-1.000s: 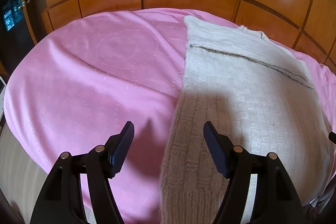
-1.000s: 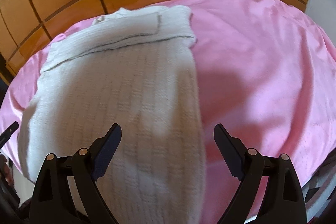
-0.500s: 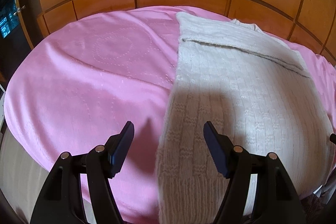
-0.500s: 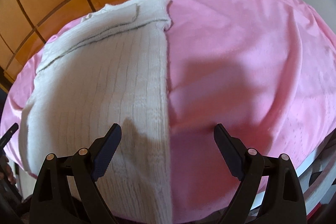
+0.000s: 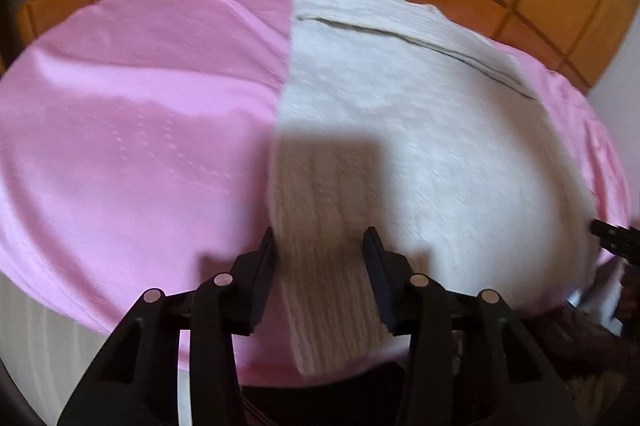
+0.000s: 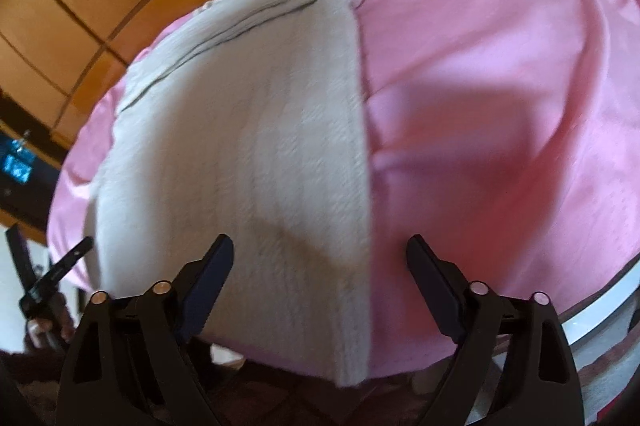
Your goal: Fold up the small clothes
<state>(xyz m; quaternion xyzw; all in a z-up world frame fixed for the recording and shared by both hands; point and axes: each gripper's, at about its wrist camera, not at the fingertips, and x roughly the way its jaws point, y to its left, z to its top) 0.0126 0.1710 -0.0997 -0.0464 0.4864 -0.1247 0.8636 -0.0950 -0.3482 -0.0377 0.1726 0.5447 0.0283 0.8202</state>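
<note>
On the pink bed, the cream knit sweater is lying flat, sleeves folded in. The left gripper has just been closing around the near hem corner without pinching yet; the right gripper is gaping over its corner, jaws narrowing. Uneven timing is risking a skewed fold, or snagging the pink cover.

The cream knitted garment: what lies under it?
The cream knitted garment rests on a pink cover, which shows along its left edge, its right edge and its far end. What the cover itself hides cannot be seen.

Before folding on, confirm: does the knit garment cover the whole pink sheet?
No, the knit garment covers only part; bare pink sheet shows beside it.
</note>
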